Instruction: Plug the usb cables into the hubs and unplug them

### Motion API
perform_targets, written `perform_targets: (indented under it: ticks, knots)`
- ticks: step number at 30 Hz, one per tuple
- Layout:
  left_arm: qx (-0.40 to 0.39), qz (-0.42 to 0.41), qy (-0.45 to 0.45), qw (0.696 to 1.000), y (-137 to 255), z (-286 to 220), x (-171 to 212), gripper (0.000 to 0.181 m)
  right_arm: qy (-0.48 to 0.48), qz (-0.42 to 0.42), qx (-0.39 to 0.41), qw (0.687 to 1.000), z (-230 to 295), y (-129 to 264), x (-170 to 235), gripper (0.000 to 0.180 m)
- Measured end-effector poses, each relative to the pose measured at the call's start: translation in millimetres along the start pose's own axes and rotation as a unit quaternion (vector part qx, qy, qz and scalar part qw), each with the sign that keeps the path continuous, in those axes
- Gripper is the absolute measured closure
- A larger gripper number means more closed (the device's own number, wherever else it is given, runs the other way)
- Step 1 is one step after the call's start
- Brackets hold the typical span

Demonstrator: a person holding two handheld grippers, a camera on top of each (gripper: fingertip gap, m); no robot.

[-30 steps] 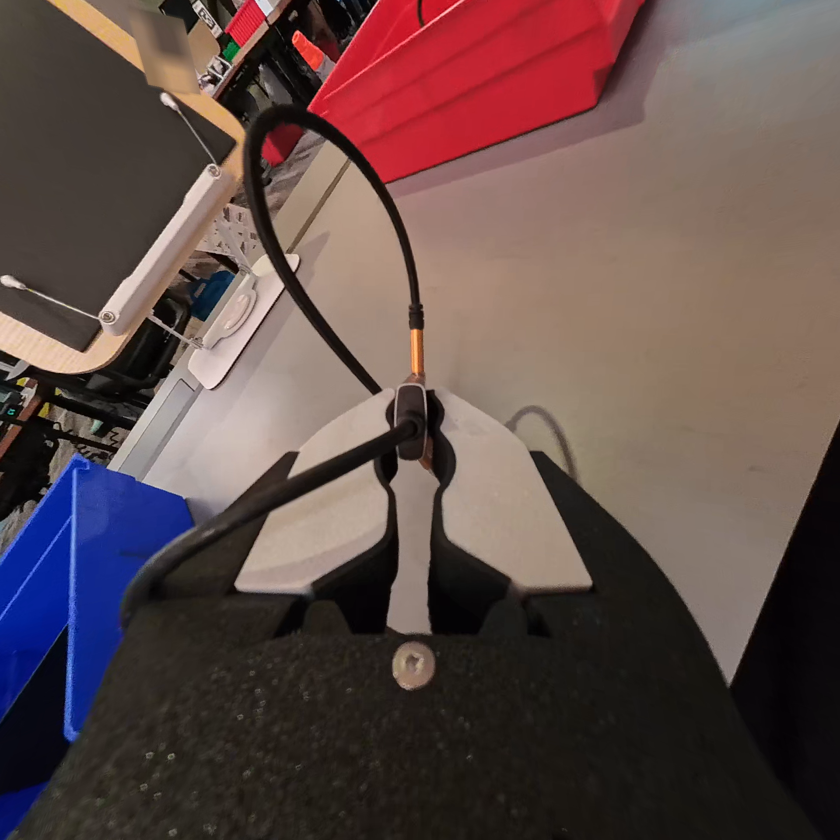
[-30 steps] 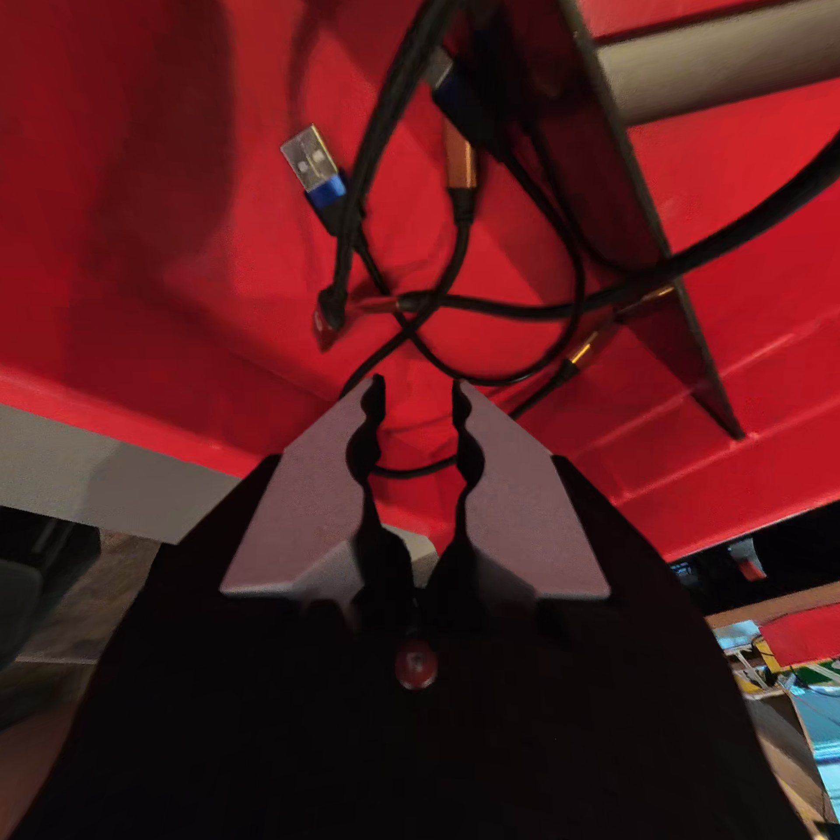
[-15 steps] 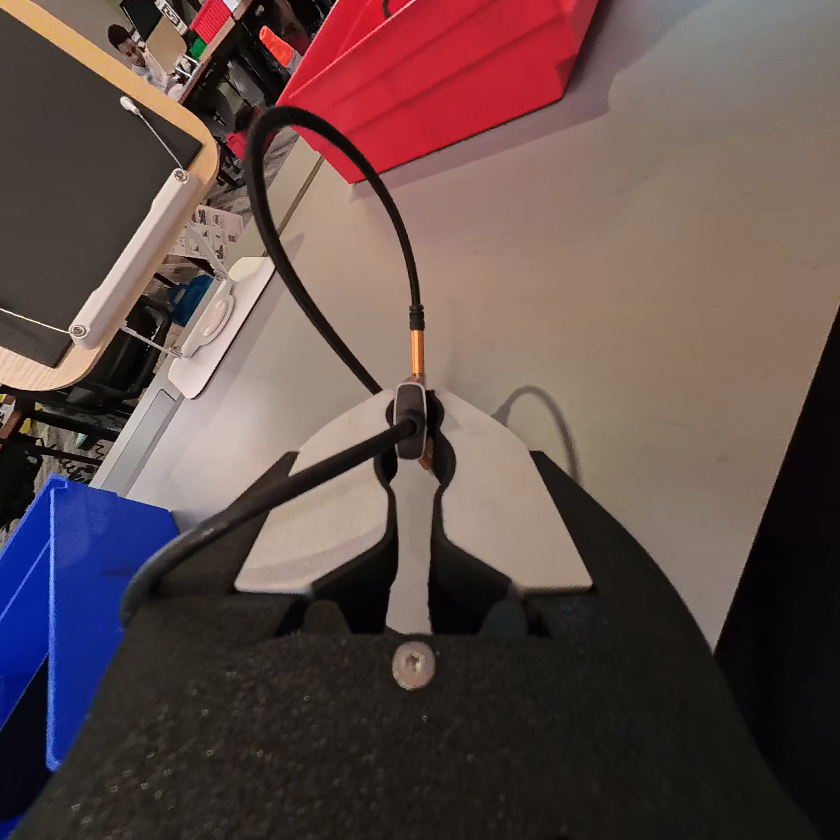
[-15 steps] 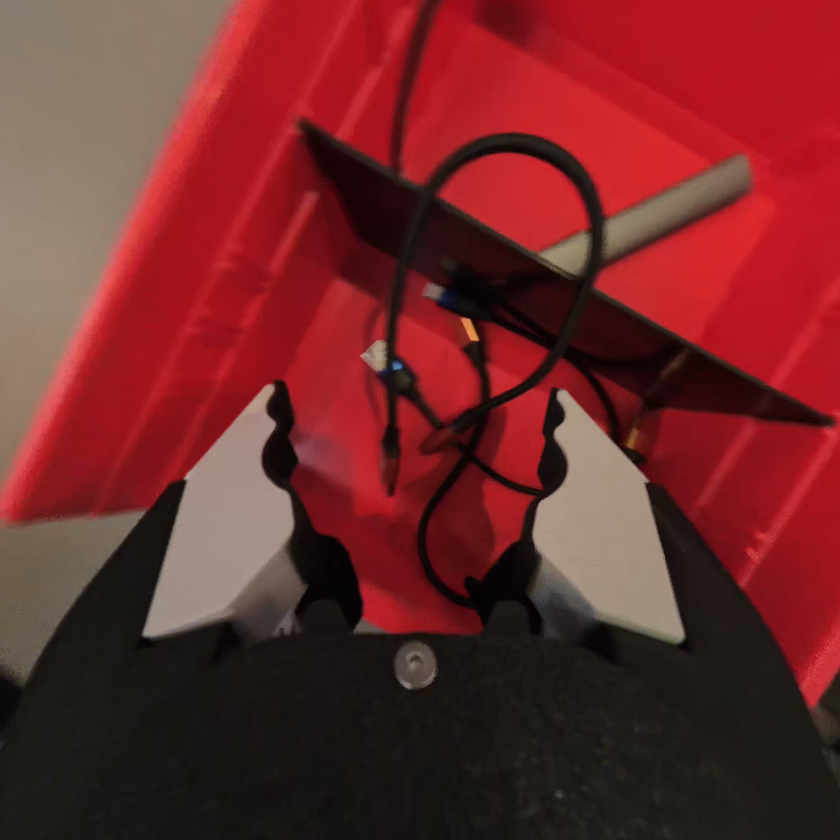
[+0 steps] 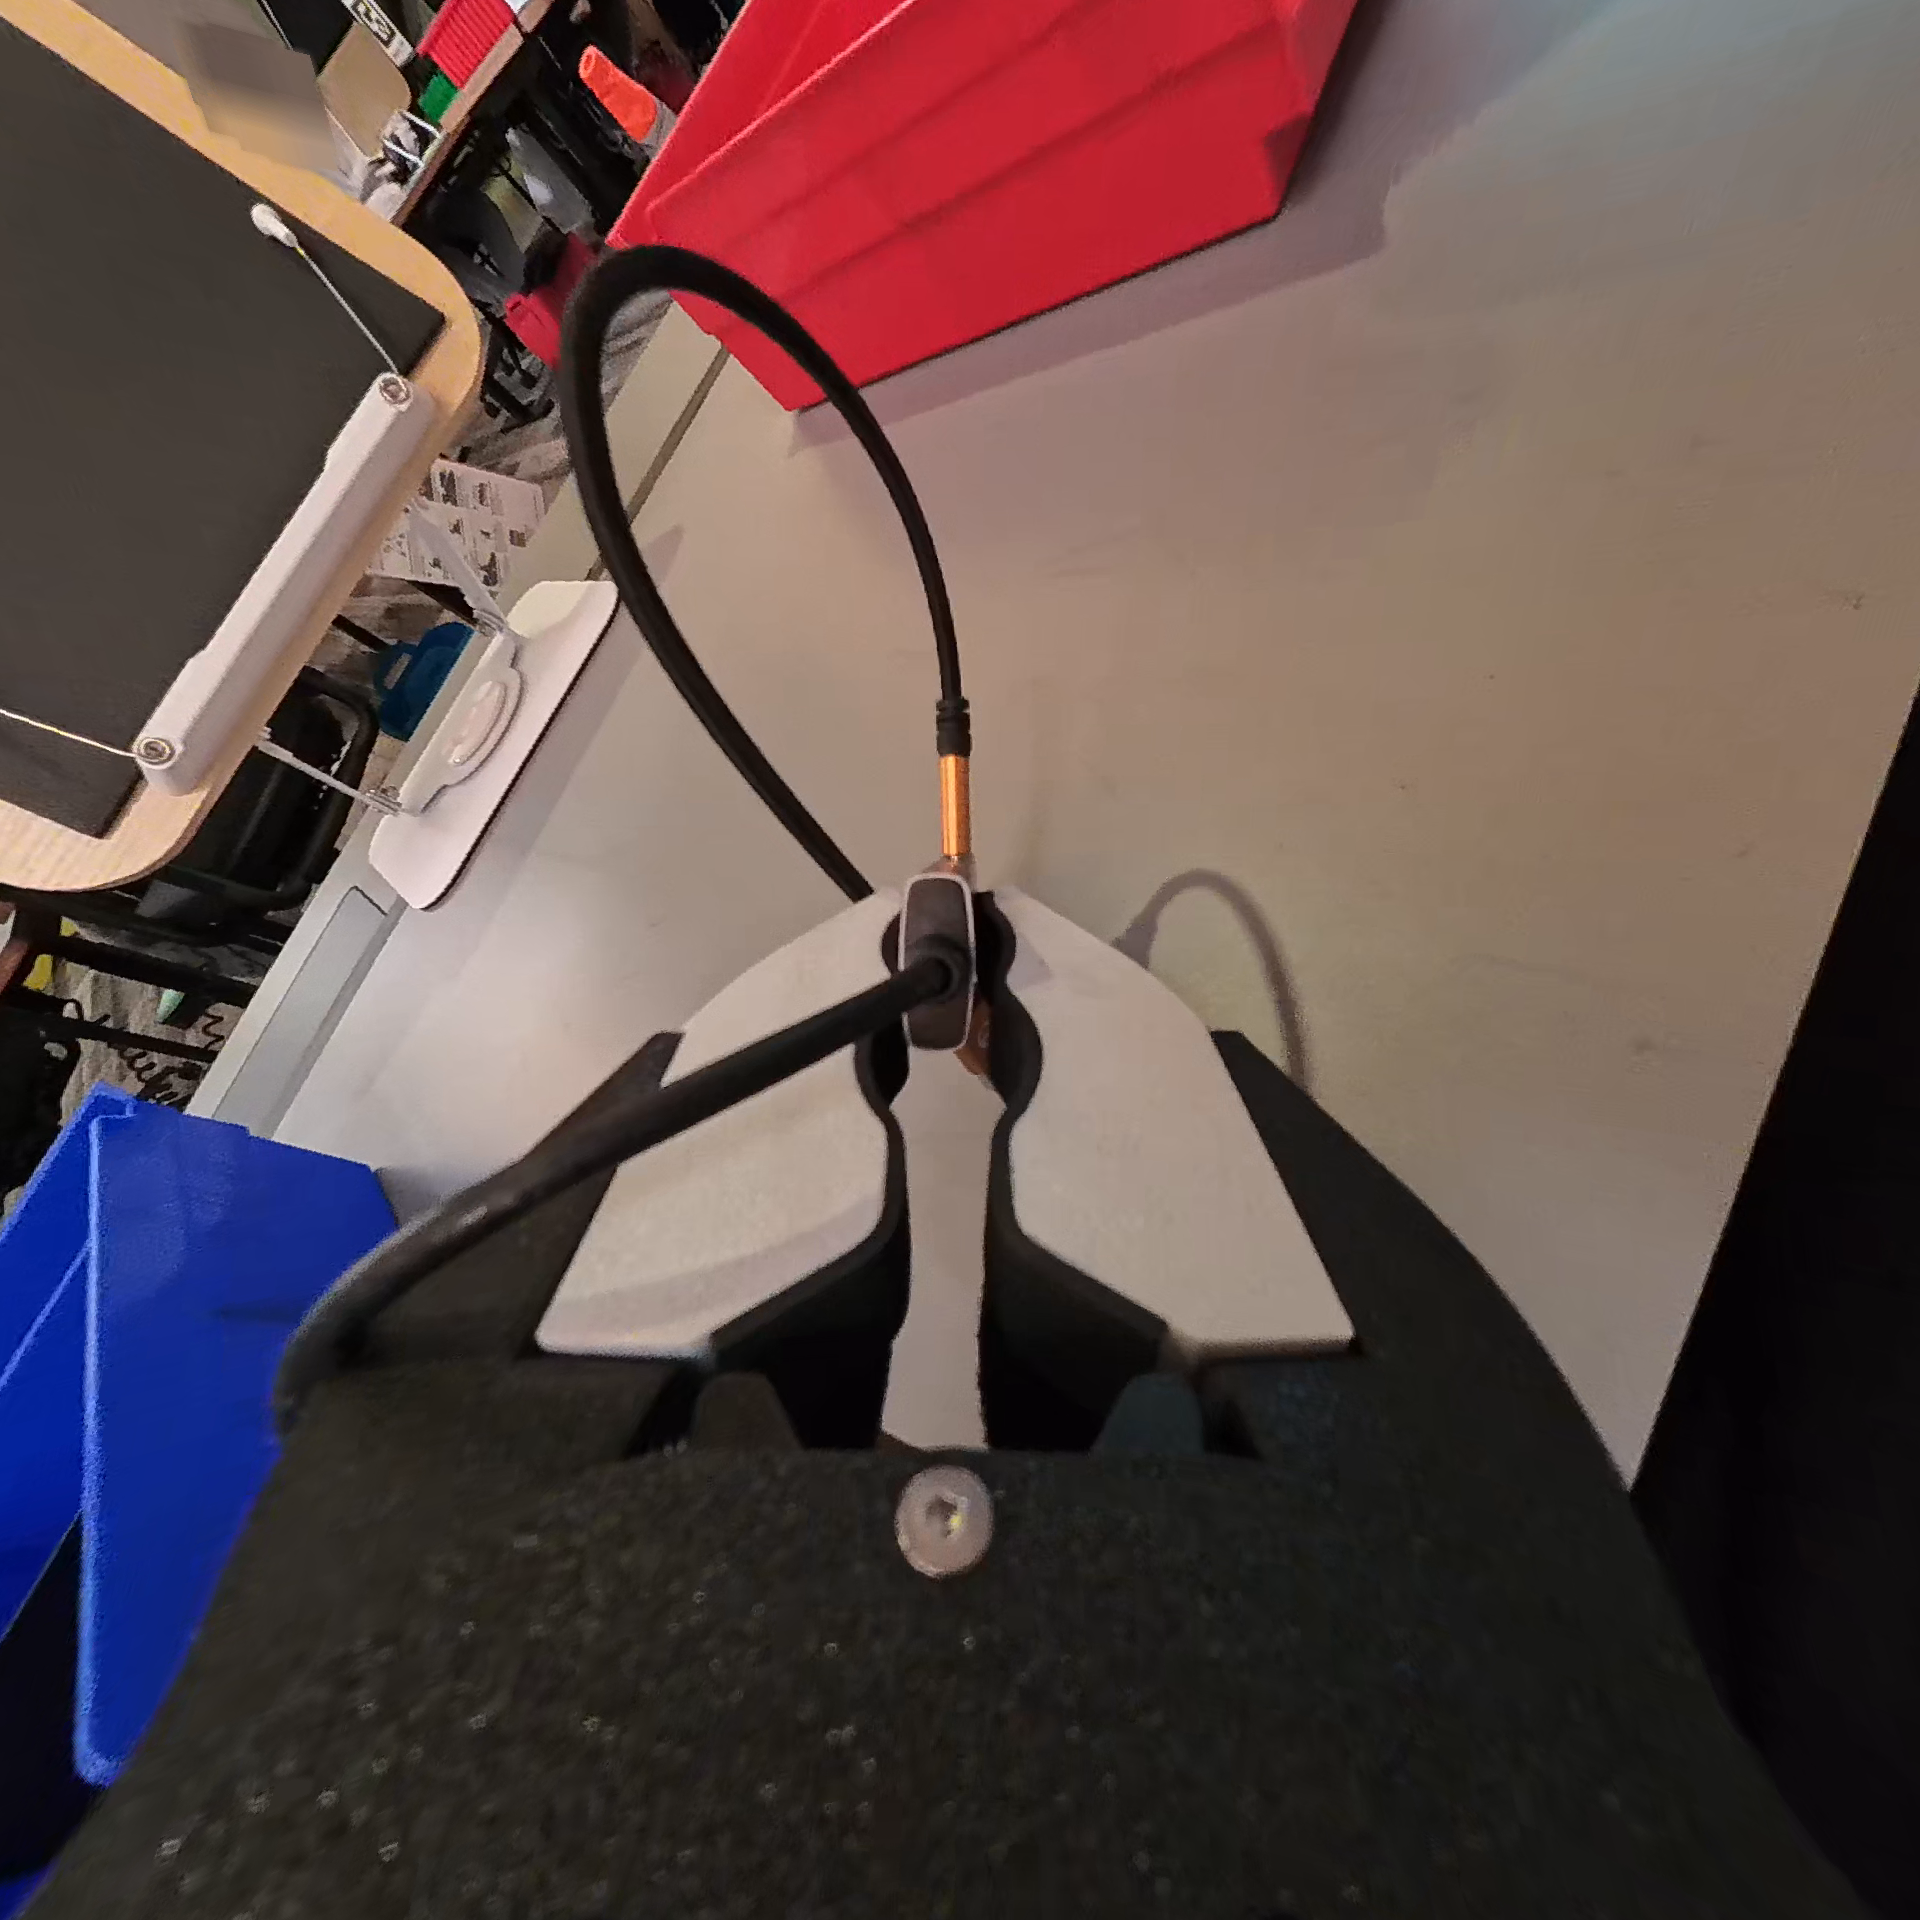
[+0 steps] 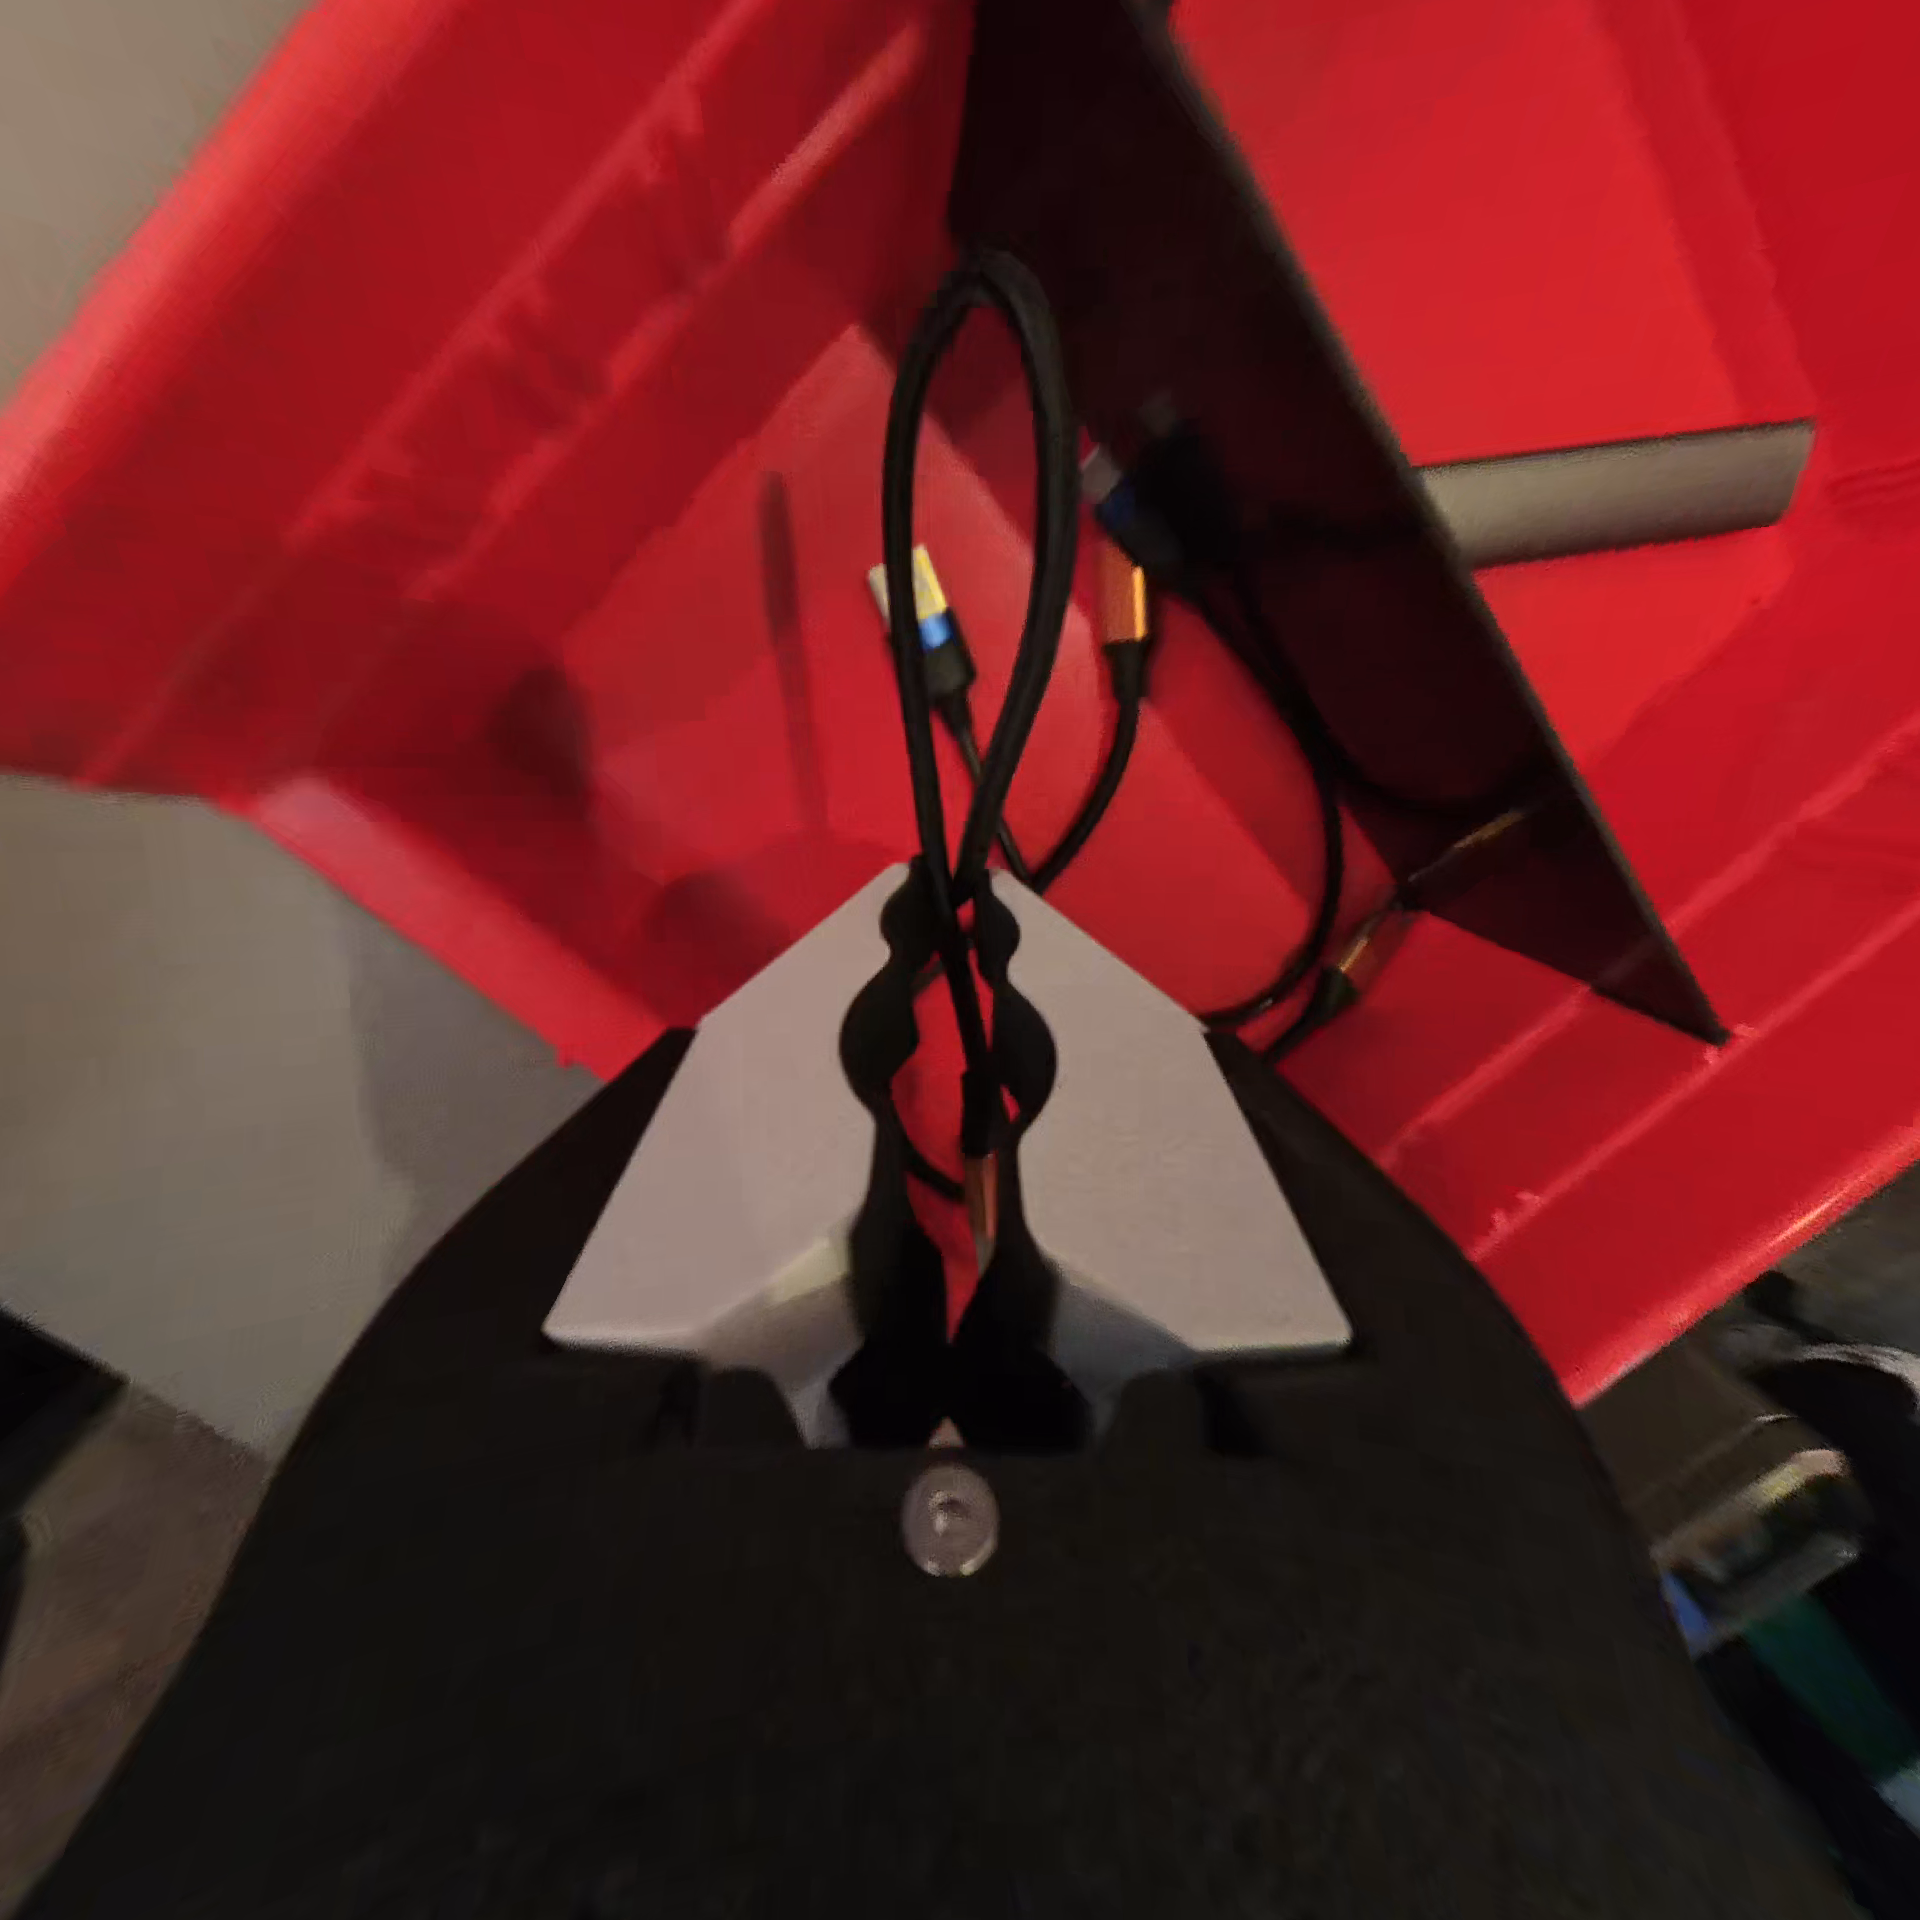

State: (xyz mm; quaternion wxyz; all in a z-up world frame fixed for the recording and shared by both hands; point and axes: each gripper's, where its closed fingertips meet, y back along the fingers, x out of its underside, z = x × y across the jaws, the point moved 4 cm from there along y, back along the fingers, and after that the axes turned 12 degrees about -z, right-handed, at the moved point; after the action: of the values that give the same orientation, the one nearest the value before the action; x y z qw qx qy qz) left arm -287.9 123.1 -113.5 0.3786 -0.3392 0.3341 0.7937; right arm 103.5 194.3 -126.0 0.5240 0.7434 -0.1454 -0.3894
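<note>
- Between the fingers of the left gripper (image 5: 940,971): a small dark hub (image 5: 938,977) is clamped edge-on at the tips, its long axis running along the fingers. The hub's own black lead (image 5: 665,1081) leaves toward the near left.
- Just beyond the left fingertips: a black usb cable (image 5: 665,540) with a copper-coloured plug (image 5: 951,816) meets the hub's far end and appears to be seated there. From the plug it loops up and to the far left, then back behind the fingers.
- Under the left gripper: the pale counter (image 5: 1403,644). A red bin (image 5: 987,177) stands at the far side, a blue bin (image 5: 156,1299) at the near left.
- Between the fingers of the right gripper (image 6: 948,904): these stand nearly together on a loop of thin black cable (image 6: 977,499). Its two strands cross at the tips, so the grip looks to be on the cord, not on a plug.
- Beyond the right fingertips, inside the red bin: a loose blue-sleeved plug (image 6: 930,613) lies just left of the loop and an orange-sleeved plug (image 6: 1120,603) just right. A dark divider (image 6: 1299,520) crosses the bin; a grey bar (image 6: 1621,488) lies past it.
- Governing relation, as a judgement: the free plugs lie ahead of the right fingers, far from the hub. The right gripper is the nearer one, and any plug must come across in line with the hub's long axis.
</note>
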Motion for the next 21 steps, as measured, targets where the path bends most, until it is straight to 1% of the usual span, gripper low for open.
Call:
perform_targets:
  ticks: [2, 4, 7, 9, 10, 12, 14, 17, 21]
  knots:
    - [0.001, 0.000, 0.000, 1.000, -0.3, -0.4, -0.6, 0.171, 0.020, 0.014, -0.027, 0.999, 4.1, 4.8, 2.7, 0.174]
    - [0.001, -0.001, -0.001, 1.000, -0.5, -0.9, -1.6, 0.171, 0.009, 0.044, -0.056, 0.997, 7.3, 5.2, 9.1, 0.172]
    - [0.004, -0.001, -0.002, 1.000, -1.0, -2.1, -1.8, 0.171, 0.005, 0.080, -0.041, 0.996, -1.5, -6.8, 15.9, 0.165]
    - [0.005, 0.002, -0.002, 1.000, -1.1, -2.9, -1.7, 0.171, -0.002, 0.061, -0.027, 0.998, -6.6, -16.0, 13.6, 0.146]
    - [0.004, 0.001, -0.003, 1.000, -0.7, -2.7, -2.0, 0.171, -0.020, 0.045, -0.025, 0.998, -7.6, -17.2, 11.1, 0.139]
    - [0.001, 0.001, -0.004, 1.000, 0.5, -1.9, -2.8, 0.171, -0.062, -0.003, -0.024, 0.998, -8.2, -12.8, 2.3, 0.136]
    - [-0.002, -0.001, -0.003, 1.000, 1.5, -0.6, -3.7, 0.171, -0.116, -0.056, -0.032, 0.991, -6.6, -2.8, -6.9, 0.142]
    - [-0.001, 0.000, 0.000, 1.000, 1.2, -0.3, -2.9, 0.171, -0.198, -0.106, -0.011, 0.974, -9.8, 17.4, -13.8, 0.156]
    - [0.007, -0.001, 0.004, 1.000, -1.0, -3.7, -3.1, 0.171, -0.283, -0.140, 0.078, 0.946, -14.3, 42.3, -17.0, 0.173]
